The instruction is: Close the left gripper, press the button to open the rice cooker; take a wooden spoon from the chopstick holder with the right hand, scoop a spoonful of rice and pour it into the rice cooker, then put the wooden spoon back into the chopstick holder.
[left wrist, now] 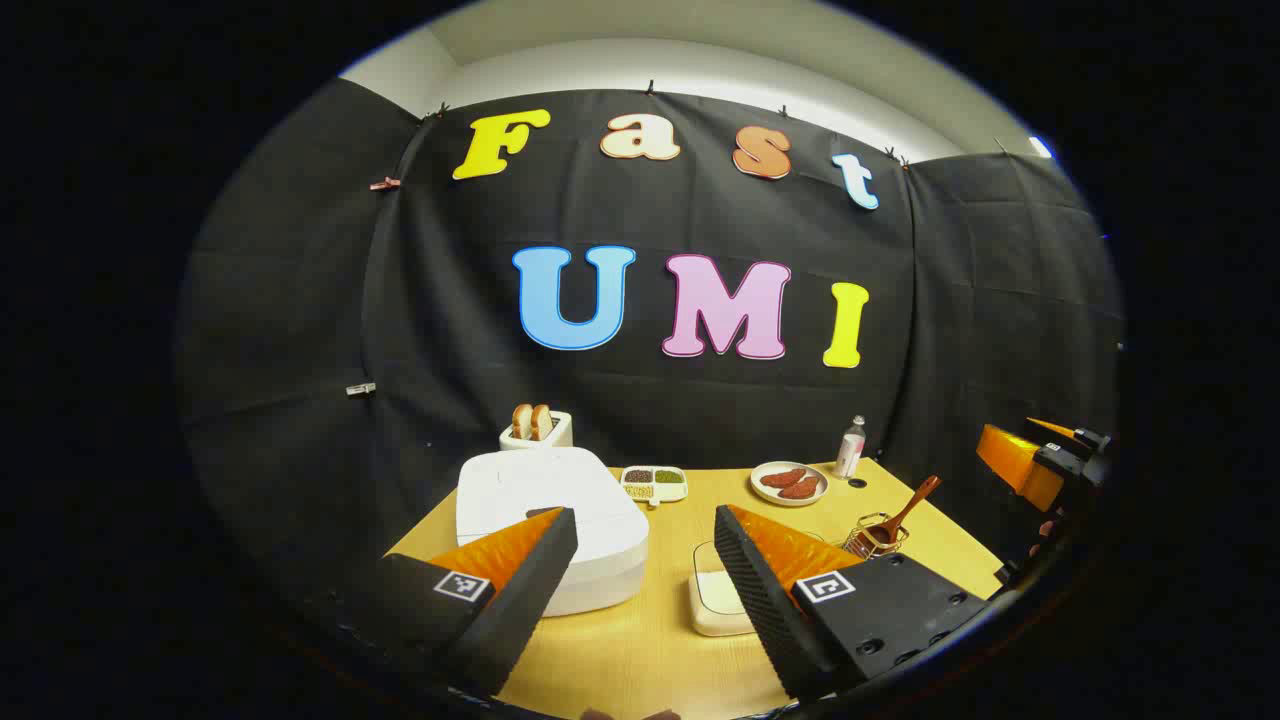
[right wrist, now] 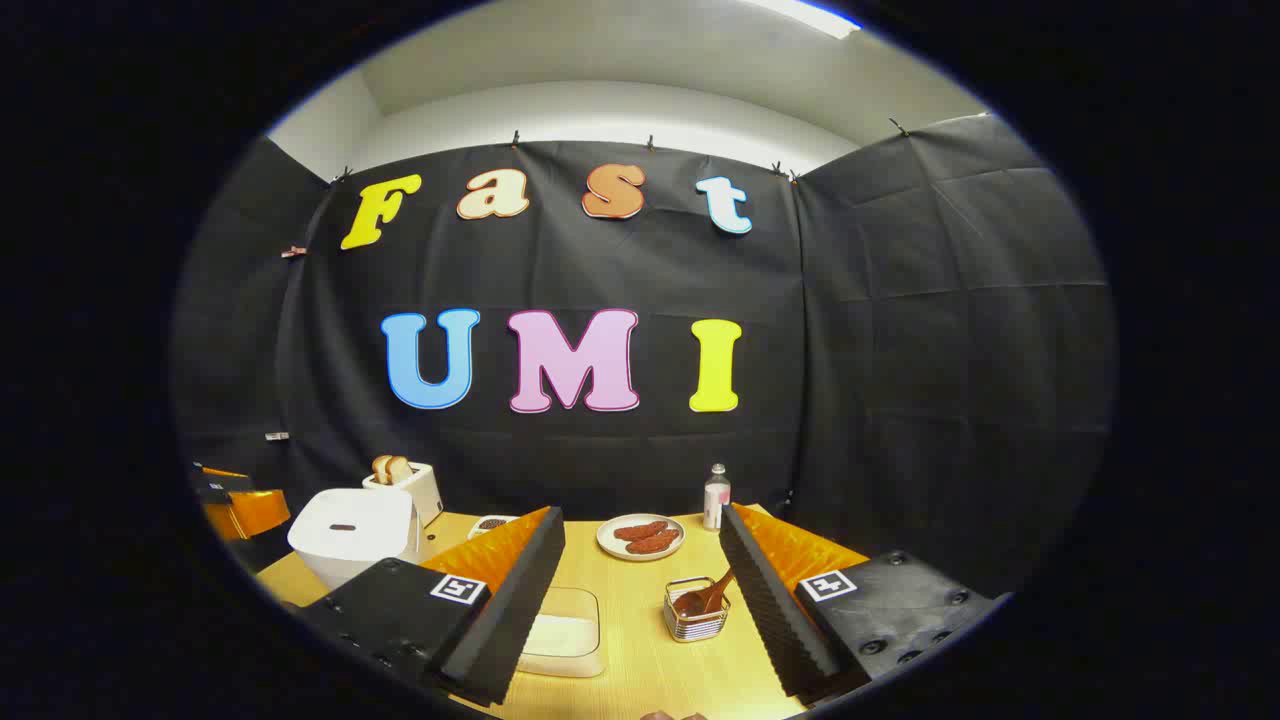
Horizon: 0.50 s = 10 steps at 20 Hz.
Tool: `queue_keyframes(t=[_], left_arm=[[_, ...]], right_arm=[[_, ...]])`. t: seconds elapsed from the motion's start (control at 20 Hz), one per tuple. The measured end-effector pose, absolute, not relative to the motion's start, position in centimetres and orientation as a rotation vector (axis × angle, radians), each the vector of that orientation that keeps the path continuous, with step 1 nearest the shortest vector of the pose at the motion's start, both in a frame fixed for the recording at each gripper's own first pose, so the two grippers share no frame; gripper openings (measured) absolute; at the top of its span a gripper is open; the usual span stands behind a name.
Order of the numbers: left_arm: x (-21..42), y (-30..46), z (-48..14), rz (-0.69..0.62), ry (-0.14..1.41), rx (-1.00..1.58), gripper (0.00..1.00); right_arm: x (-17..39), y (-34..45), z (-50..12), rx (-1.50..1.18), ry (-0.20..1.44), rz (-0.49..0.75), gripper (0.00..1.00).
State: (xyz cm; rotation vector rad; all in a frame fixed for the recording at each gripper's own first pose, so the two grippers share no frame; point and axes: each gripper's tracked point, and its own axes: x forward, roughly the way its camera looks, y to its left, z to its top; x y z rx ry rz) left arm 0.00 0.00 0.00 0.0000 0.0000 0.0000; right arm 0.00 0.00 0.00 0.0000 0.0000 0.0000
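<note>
Hovering wide open and empty, left claw (left wrist: 645, 560) faces the lidded rice cooker (left wrist: 550, 520) — must close first; right claw (right wrist: 640, 590) likewise agape.

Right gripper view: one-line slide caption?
Open right gripper hovers above wooden spoon in chopstick holder; rice cooker shut.

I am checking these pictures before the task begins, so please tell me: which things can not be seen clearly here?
- Rice cooker: left gripper view, its front is hidden behind the left gripper, so the button cannot be found with certainty.
- Rice container: right gripper view, one end is covered by a finger of the right gripper.
- Wooden spoon in the chopstick holder: too small to show how its bowl sits.
- Divided dish: contents too small to name.
</note>
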Motion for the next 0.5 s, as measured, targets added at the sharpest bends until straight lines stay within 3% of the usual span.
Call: queue_keyframes(t=[0.5], left_arm=[[-0.9,0.0,-1.6,-0.004,0.026,-0.001,0.95]], right_arm=[[-0.9,0.4,-0.7,0.018,0.036,0.018,0.98]])
